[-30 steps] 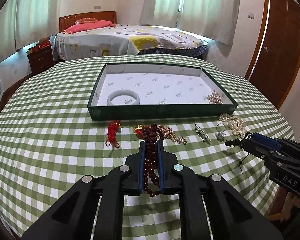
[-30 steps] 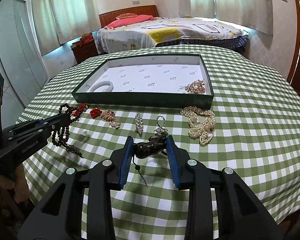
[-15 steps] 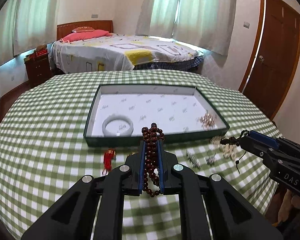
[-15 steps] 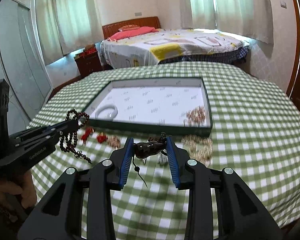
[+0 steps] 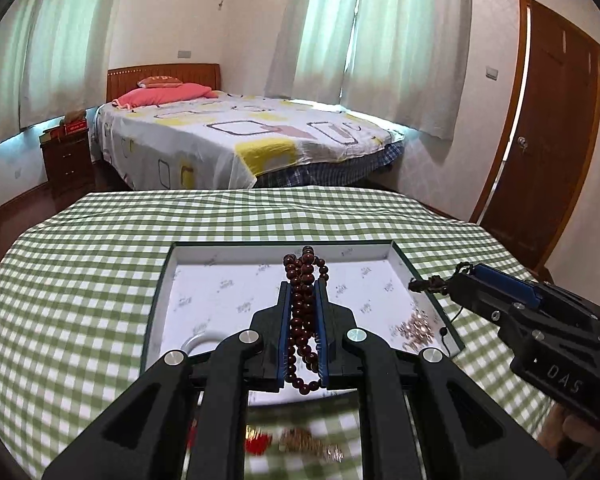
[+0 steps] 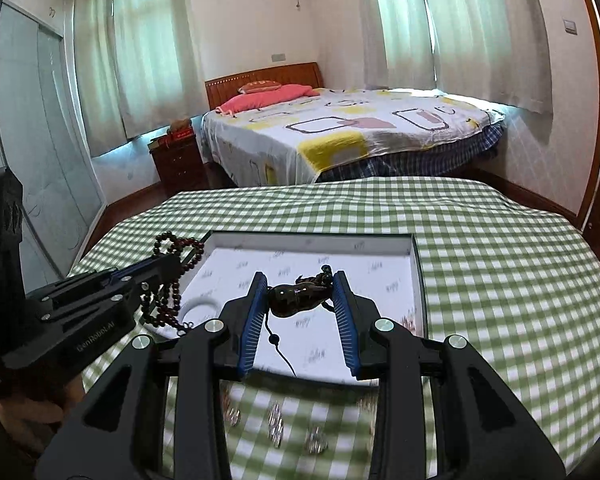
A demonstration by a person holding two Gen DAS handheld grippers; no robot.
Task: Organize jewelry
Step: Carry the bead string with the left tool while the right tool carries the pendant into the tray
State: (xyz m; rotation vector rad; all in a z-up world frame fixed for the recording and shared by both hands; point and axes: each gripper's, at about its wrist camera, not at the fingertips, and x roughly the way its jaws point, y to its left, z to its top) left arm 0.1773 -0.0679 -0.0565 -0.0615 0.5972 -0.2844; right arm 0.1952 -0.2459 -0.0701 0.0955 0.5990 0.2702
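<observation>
Behind the left gripper (image 5: 303,292), the white bangle (image 5: 198,342) in the tray (image 5: 156,312) shows only as a partial arc. The small gold cluster (image 5: 414,328) at the tray's right side is blurred. On the near surface (image 5: 80,280), a red piece (image 5: 258,442) and a gold piece (image 5: 308,446) smear past recognition between the gripper's arms. In the right wrist view, three silvery pieces (image 6: 276,426) on the near cloth are too blurred to identify, and the right gripper (image 6: 300,300) covers part of the tray's near wall.

Bead strand (image 5: 303,312): glossy dark red-brown. Pendant (image 6: 296,299): smooth, glossy dark. Tray (image 5: 404,260): printed paper lining. Tabletop (image 5: 80,264): checked cloth. Grippers: matt black plastic, metal screws. Door (image 5: 556,140), right: polished wood.
</observation>
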